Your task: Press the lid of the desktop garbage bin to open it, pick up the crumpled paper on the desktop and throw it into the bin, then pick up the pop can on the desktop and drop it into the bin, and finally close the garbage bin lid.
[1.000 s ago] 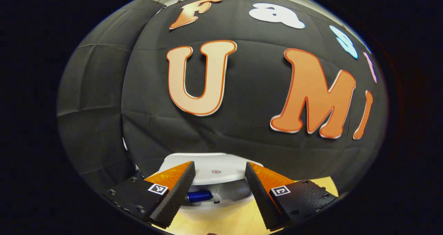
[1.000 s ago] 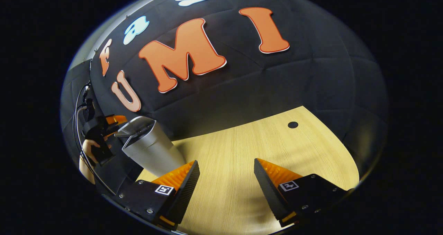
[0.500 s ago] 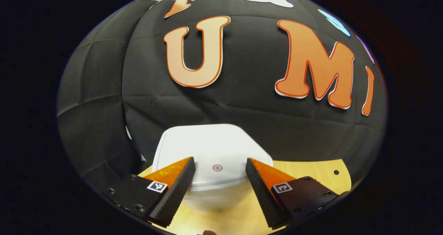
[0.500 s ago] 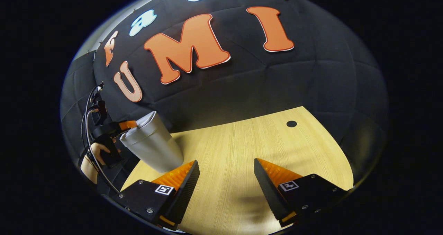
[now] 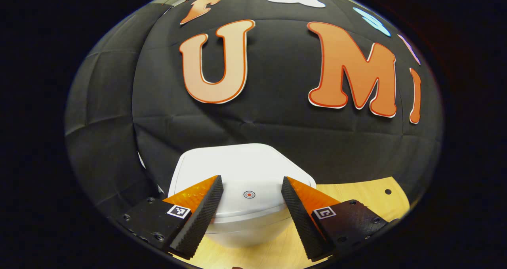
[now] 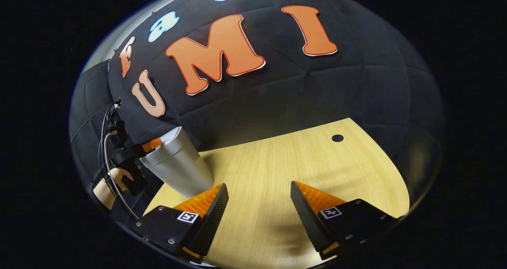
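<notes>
The white garbage bin [image 5: 245,225] stands on the wooden desk with its lid [image 5: 241,170] down flat; a small round button mark sits on the lid's front. My left gripper [image 5: 252,187] is open, its fingers spread over the front of the lid, one on each side of that mark. In the right gripper view the grey-white bin [image 6: 176,168] stands at the left, tapering downward, with the left gripper [image 6: 148,145] and the hand holding it at its lid. My right gripper [image 6: 259,193] hangs open over bare desk with nothing between its fingers.
The wooden desk [image 6: 301,162] stretches right of the bin, with a small dark round hole [image 6: 337,138] near its far edge. The black cloth wall rises close behind the bin. Cables [image 6: 107,142] trail from the left gripper.
The bin lid has gone from raised, with a blue can showing inside, to shut flat. My left gripper came down over the lid. The right gripper barely moved.
</notes>
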Demonstrator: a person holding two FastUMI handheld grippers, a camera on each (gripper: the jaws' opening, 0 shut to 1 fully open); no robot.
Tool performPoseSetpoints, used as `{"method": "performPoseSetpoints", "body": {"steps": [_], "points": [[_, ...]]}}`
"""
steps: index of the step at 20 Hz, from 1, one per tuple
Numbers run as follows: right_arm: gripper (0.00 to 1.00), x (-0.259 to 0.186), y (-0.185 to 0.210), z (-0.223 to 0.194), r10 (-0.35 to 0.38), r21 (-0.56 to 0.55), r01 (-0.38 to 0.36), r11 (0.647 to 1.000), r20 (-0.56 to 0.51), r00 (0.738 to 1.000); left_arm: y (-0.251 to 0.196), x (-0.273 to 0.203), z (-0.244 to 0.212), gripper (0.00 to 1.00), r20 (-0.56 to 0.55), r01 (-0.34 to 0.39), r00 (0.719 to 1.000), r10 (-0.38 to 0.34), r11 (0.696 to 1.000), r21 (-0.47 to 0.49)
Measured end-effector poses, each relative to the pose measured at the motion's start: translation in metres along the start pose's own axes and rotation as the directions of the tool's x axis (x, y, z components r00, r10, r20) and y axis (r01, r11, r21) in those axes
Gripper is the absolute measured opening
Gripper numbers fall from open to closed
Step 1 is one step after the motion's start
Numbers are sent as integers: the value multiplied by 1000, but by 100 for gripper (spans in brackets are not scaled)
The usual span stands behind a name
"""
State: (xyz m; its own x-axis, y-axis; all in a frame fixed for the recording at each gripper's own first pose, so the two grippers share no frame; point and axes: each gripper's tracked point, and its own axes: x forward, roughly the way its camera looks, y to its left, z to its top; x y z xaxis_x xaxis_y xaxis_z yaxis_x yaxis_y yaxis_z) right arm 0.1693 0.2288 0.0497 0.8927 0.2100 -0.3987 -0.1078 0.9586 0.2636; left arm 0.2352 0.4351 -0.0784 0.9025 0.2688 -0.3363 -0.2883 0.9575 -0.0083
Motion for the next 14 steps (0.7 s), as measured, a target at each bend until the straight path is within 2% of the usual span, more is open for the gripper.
{"method": "performPoseSetpoints", "body": {"steps": [5,9,14], "points": [[95,-4,-4,10,-4,19,3,1000,17,1000,-8,-16,4,95,-34,23,999,-22,999,28],[95,-8,-6,23,-39,8,39,999,68,997,-44,-56,20,95,-11,120,993,-120,993,-6],[95,-8,5,45,-67,-65,78,995,154,986,-79,-113,34,94,66,211,975,-211,977,6]]}}
